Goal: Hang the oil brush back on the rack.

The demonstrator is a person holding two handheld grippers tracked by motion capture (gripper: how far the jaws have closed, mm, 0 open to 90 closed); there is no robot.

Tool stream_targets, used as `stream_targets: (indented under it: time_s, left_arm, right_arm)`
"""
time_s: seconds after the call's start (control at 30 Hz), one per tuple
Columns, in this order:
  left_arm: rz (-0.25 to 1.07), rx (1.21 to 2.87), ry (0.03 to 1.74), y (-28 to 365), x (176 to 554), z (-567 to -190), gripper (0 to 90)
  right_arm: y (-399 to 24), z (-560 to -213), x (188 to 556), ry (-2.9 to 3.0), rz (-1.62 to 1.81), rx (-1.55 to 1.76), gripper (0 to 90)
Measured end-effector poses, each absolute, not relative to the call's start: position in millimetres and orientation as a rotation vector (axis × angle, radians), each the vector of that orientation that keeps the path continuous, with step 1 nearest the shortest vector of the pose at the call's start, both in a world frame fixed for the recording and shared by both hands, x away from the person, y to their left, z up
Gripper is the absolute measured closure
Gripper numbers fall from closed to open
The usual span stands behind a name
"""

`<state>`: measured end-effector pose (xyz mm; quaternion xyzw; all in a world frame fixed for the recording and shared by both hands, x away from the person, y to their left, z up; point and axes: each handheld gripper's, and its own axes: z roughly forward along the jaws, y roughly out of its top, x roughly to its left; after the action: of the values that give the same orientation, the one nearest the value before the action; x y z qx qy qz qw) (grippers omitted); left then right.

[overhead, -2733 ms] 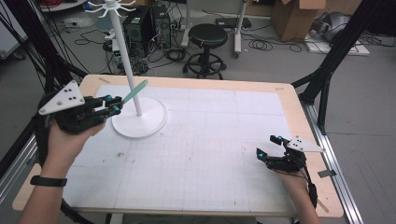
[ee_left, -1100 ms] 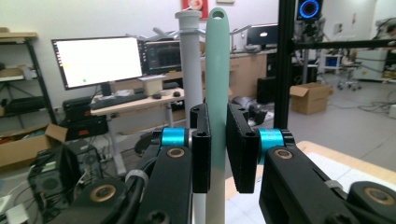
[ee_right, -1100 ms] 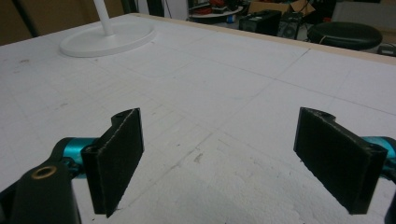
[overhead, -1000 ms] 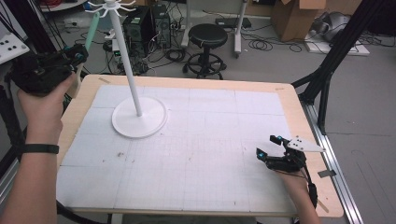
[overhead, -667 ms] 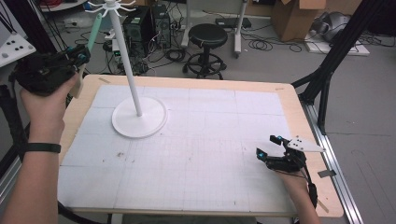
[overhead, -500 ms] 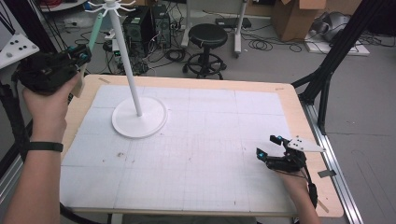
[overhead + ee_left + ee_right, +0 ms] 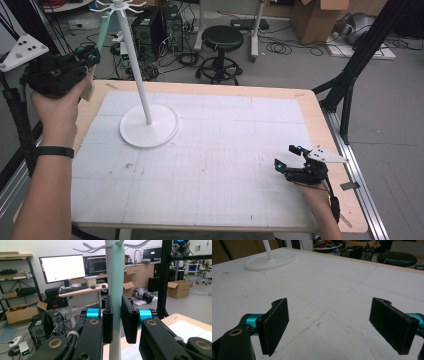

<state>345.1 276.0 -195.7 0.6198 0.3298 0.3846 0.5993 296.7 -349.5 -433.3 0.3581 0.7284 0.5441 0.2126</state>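
Pale mint-green, flat and long, the plastic strip (image 7: 116, 287) stands nearly upright between the jaws of our left gripper (image 7: 117, 322), which are pressed onto its lower part and gripping it. Its upper end sits right at the ring of curved white hooks (image 7: 87, 246) crowning the tall white stand (image 7: 134, 60); whether the end is threaded over a hook we cannot tell, since that spot is cropped at the frame's top. In the high view the strip (image 7: 103, 31) runs up and slightly toward the pole from the left gripper (image 7: 91, 56), raised beyond the table's far left corner. So the relation that matters, as we judge it, is vertical: the strip's long axis lies almost parallel to the pole, its top by the hooks, our claw well below and to the outside.

Our right gripper (image 7: 287, 157) rests low on the white gridded foam mat (image 7: 225, 150) near the right front corner, jaws spread wide with nothing between them, well apart from the stand. The left hand (image 7: 57, 107) is clearly the one placed for this job.

Little stands in the way. The stand's round white base (image 7: 149, 125) sits on the mat's far left part, its pole just beside the strip. Behind the table are a black stool (image 7: 223, 37), computer towers and cables on the floor.
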Motion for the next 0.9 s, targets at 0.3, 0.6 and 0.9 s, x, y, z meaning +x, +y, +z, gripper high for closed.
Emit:
stream_targets:
  time_s: [0.3, 0.6, 0.9]
  left_arm:
    - [0.870, 1.471, 0.804, 272, 352, -198, 79.1]
    - [0.847, 1.511, 0.842, 272, 349, -203, 40.8]
    - [0.757, 1.574, 0.700, 267, 319, -222, 20.1]
  right_arm:
    - [-349, -434, 297, 2.028, 1.508, 0.993, 15.3]
    - [-348, -434, 297, 2.031, 1.506, 0.984, 15.3]
    - [-347, -434, 297, 2.036, 1.507, 0.991, 15.3]
